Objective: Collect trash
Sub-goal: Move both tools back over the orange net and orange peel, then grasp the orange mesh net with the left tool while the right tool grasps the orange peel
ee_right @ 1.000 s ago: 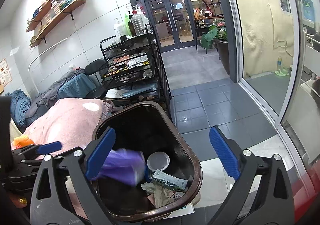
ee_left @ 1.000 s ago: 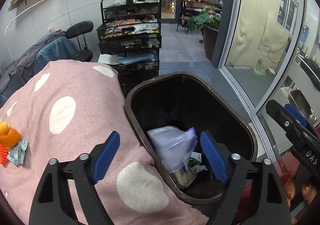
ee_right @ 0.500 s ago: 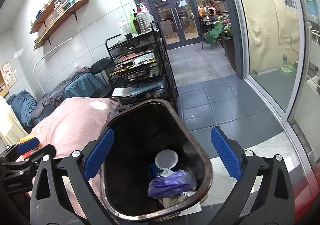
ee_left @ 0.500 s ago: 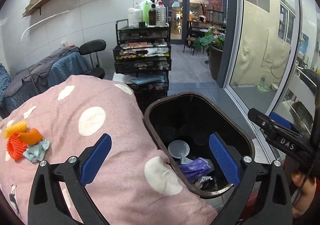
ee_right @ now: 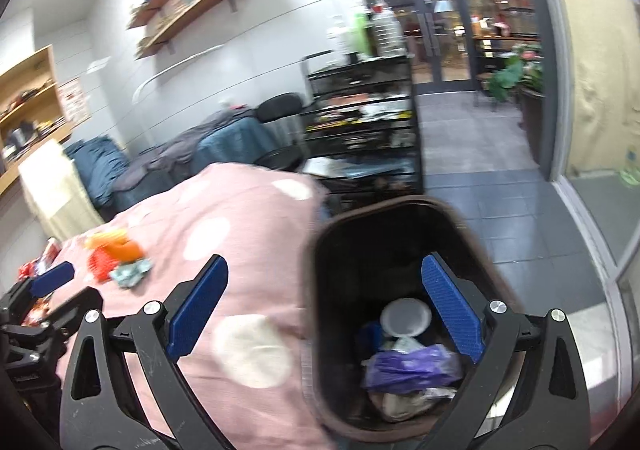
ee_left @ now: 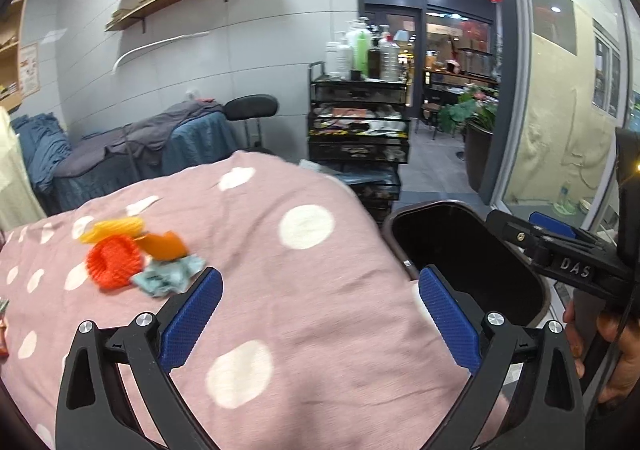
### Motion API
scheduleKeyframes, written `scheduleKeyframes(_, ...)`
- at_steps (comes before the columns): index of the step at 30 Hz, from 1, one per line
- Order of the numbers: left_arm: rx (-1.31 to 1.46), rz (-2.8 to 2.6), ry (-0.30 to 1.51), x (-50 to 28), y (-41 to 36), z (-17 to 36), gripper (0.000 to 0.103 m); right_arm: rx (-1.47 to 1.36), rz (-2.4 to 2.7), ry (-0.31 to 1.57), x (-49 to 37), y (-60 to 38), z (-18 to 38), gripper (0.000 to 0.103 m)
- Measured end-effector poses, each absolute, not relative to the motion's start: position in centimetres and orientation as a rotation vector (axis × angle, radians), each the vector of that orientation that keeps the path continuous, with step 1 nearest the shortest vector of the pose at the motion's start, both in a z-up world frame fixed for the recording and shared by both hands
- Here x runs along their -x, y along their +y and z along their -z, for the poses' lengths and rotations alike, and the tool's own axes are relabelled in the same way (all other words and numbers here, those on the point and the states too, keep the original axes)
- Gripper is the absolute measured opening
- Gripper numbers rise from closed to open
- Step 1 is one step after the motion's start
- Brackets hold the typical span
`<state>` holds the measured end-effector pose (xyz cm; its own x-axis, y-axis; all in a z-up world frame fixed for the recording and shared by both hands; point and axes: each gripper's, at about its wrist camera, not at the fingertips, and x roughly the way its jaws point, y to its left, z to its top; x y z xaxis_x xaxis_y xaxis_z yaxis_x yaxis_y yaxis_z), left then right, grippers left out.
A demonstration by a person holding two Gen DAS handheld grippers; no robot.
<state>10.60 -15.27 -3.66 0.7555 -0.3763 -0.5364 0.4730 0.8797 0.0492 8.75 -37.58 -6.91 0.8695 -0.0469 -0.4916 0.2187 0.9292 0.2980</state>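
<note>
Step in hand, by judgement: between drop-off and next pick-up; nothing carried.

Left gripper (ee_left: pixel 318 306): released, jaws wide, nothing between the ribbed blue pads; lower centre of the left wrist view, over pink cloth.

Right gripper (ee_right: pixel 324 304): likewise spread and empty; lower centre of the right wrist view, straddling cloth edge and bin mouth.

Bin (ee_right: pixel 320 290): dark, glossy, rounded-rectangular, brownish rim; lower right of centre in the right wrist view, just beside the bed; inside, a crumpled purple plastic bag (ee_right: pixel 408 364), a round white lid (ee_right: pixel 405 317), assorted paper scraps.

Remaining trash, left of centre in the left wrist view, clustered and touching: red foam net (ee_left: pixel 114 262), ribbed and cup-shaped; orange peel-like piece (ee_left: pixel 166 245); yellow foam net (ee_left: pixel 114 228); crumpled pale green wrapper (ee_left: pixel 168 276), thin and creased.

Bed cover (ee_left: pixel 280 270): soft pink woven cloth, white dots, slightly domed.

Next move, by judgement: reach to the cluster at frame left; pinch low on the wrapper or net without snagging cloth; soft, light items, likely to compress and slip; carry right to the bin.
</note>
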Motion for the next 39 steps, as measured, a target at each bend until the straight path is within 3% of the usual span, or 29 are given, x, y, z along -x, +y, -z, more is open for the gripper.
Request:
scheduleKeyframes(19, -0.064, 0.167, 0.608, -13.4, -0.7, 5.2, 0.097, -0.201, -0.248, 0.634, -16.2, -22.8, 5.5, 0.097)
scheduleKeyframes(31, 0.054, 0.153, 0.718, -20.2, 5.5, 6.2, 0.096, -0.106, -0.376, 0.741, -22.8, -16.9, 6.7, 0.097)
scheduleKeyframes(39, 0.069, 0.176, 0.815, -26.8, 5.2, 7.8, 0.093, -0.009, -0.402, 0.748, -28.2, -13.1, 6.9, 0.087)
